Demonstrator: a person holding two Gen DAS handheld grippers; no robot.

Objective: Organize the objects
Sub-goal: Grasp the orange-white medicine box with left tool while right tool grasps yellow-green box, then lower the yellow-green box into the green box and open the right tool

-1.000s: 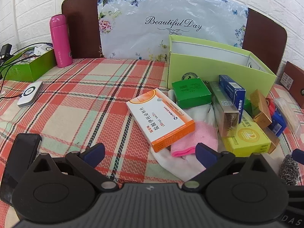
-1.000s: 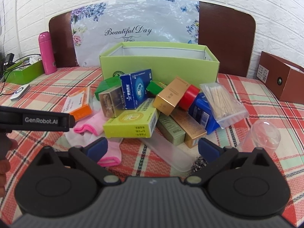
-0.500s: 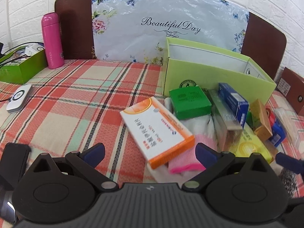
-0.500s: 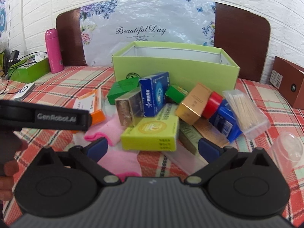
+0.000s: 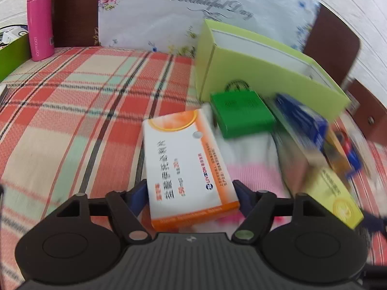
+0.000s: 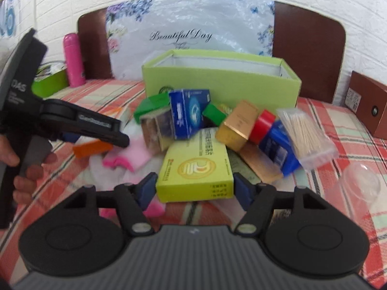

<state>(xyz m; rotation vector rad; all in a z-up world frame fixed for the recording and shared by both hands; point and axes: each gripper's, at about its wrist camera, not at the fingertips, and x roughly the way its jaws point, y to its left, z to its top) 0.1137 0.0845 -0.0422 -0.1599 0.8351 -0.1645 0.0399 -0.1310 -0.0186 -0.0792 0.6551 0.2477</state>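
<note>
A pile of small boxes lies in front of an open light-green box (image 5: 266, 72) (image 6: 222, 82). My left gripper (image 5: 191, 193) has its blue fingers on both sides of the near end of a white-and-orange medicine box (image 5: 186, 164), which rests partly on a pink-and-white cloth (image 5: 254, 176). My right gripper (image 6: 194, 188) has its fingers on both sides of a yellow-green medicine box (image 6: 196, 171). Whether either pair of fingers presses its box I cannot tell. The left gripper also shows in the right wrist view, at the left, over the orange box (image 6: 92, 148).
The pile holds a dark green box (image 5: 241, 116), a blue box (image 6: 188, 113), a gold box (image 6: 238, 125), a red roll (image 6: 263, 125) and a bag of cotton swabs (image 6: 304, 137). A clear cup (image 6: 362, 186) lies right. A pink bottle (image 5: 40, 21) stands far left.
Both grippers moved forward and down onto the pile. Their fingers narrowed, the left around the orange box, the right around the yellow-green box.
</note>
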